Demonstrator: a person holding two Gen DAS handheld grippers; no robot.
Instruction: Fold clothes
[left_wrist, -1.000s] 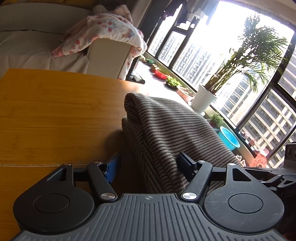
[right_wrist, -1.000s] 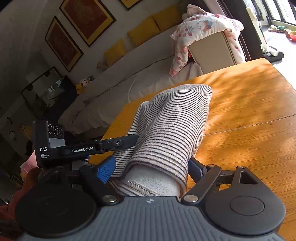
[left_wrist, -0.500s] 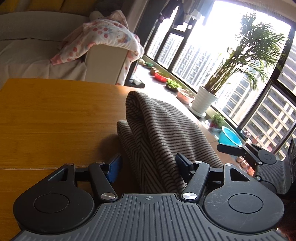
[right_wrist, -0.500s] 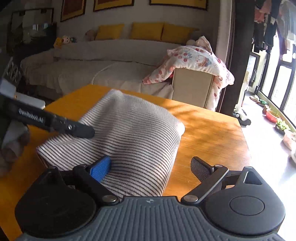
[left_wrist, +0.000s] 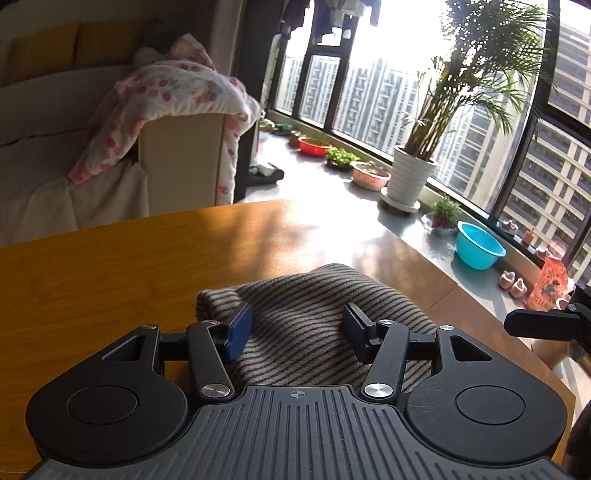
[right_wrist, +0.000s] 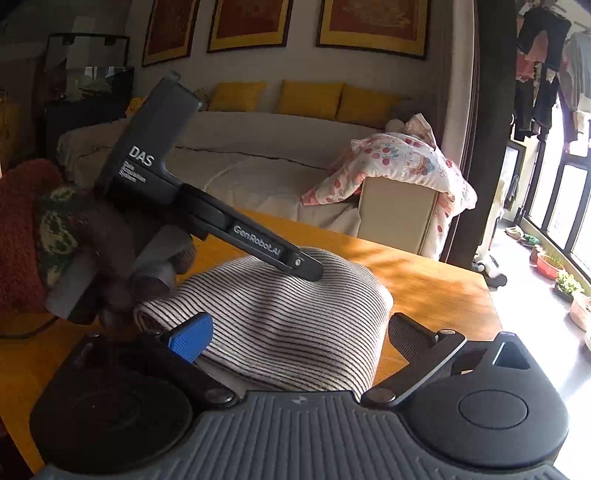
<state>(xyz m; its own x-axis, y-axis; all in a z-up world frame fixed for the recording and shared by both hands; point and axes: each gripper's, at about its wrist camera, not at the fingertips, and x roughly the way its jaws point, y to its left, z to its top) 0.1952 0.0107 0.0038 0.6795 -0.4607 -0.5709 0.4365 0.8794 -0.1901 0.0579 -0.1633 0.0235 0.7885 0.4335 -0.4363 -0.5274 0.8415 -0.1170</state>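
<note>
A folded grey-and-dark striped garment (left_wrist: 314, 295) lies as a rounded bundle on the wooden table (left_wrist: 110, 277). My left gripper (left_wrist: 297, 326) is open, low over the garment's near part, with cloth under and between its fingers. In the right wrist view the same garment (right_wrist: 288, 310) fills the middle, and the left gripper's tip (right_wrist: 308, 266) rests on its top. My right gripper (right_wrist: 301, 338) is open at the garment's near edge, a finger on either side of the fold. A gloved hand (right_wrist: 110, 258) holds the left gripper.
The table (right_wrist: 443, 288) ends at the right, beyond the garment. A sofa (right_wrist: 258, 162) with a flowered blanket (right_wrist: 406, 166) stands behind. Potted plants (left_wrist: 410, 173) and a blue basin (left_wrist: 478, 249) line the window ledge. The right gripper's side (left_wrist: 543, 325) shows at the right.
The garment, raised and draped a second ago, now lies low and flat on the table. The left gripper has tilted up over it. The right gripper has drawn back toward the near edge.
</note>
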